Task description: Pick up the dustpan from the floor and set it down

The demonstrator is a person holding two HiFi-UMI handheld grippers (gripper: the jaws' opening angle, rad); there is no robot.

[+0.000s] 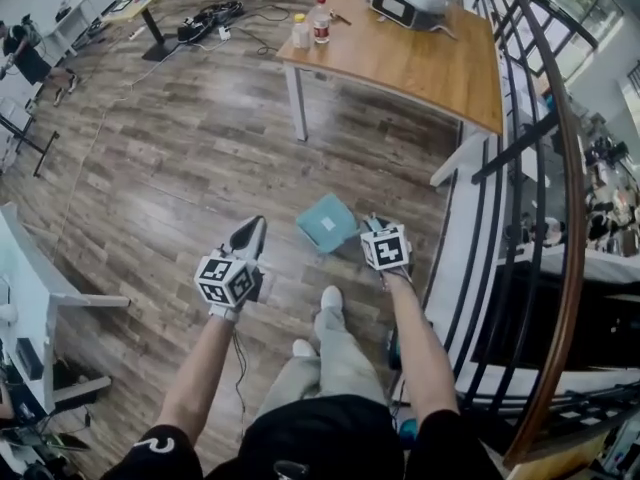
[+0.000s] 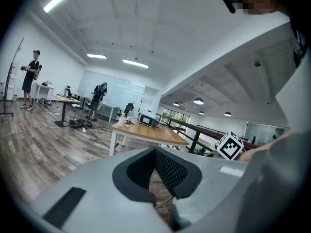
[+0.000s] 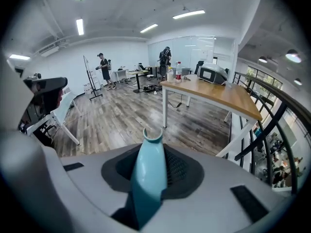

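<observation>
Right gripper (image 1: 372, 230) clamps the teal dustpan (image 1: 328, 223) by its handle (image 3: 148, 178), pan ahead for carrying; left gripper (image 1: 248, 238) closed, empty.

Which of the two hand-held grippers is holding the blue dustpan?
The right hand-held gripper: its jaws clamp the handle of the teal dustpan. The left hand-held gripper has nothing between its jaws.

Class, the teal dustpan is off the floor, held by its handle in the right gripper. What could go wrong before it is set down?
1. The right gripper has its jaws clamped on only the slim handle, so the dustpan, sticking out to one side, might twist or slip.
2. The railing stands close on the right; a swing could knock the pan against it.
</observation>
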